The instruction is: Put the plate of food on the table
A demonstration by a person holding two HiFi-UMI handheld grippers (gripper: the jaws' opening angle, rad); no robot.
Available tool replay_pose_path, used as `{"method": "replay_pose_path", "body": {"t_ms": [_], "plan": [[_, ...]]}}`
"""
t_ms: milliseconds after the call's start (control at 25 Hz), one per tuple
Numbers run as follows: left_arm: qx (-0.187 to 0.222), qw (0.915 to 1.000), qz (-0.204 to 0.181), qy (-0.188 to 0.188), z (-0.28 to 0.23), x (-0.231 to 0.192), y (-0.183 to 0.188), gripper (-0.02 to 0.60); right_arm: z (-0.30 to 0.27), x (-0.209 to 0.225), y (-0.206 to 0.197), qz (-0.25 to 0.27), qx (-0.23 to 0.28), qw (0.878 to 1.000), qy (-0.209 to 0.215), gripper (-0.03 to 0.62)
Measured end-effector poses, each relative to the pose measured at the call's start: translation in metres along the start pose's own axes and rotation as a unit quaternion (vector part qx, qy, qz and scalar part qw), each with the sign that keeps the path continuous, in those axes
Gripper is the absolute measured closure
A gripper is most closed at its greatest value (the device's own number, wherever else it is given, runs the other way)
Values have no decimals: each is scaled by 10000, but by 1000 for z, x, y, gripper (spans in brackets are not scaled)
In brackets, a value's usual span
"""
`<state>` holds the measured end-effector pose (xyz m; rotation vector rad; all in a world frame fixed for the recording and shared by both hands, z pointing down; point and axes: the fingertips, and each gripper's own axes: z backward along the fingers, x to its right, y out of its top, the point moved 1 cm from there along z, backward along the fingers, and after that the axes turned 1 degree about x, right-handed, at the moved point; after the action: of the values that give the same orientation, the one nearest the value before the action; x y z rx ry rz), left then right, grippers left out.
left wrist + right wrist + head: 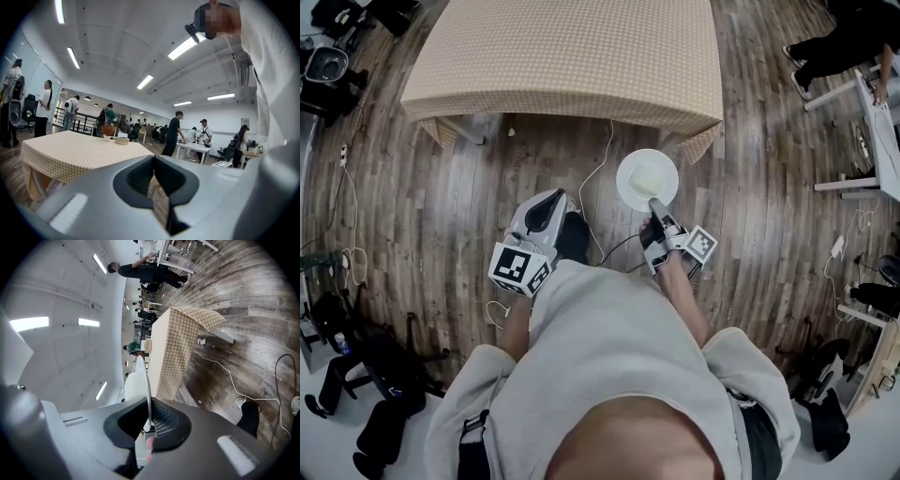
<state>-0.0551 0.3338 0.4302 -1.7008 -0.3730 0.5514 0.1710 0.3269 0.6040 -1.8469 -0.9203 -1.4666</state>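
Near table (562,56) | right gripper (657,202) jaws clamp plate (645,176) rim | left gripper (557,197) jaws together

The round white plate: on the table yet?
No: right gripper holds the white plate by its rim above wooden floor, short of the checked table.

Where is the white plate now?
Head view, right of centre: the round white plate is held in the right gripper over the wooden floor, short of the near right corner of the checked-cloth table.
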Motion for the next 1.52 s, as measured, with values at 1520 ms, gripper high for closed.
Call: {"method": "replay_pose_path", "body": {"t_ms": [1520], "plan": [[-23,9974,-11,-722,-176,-199,75,572,-234,-69,68,-26,579,9982,-117,582]]}}
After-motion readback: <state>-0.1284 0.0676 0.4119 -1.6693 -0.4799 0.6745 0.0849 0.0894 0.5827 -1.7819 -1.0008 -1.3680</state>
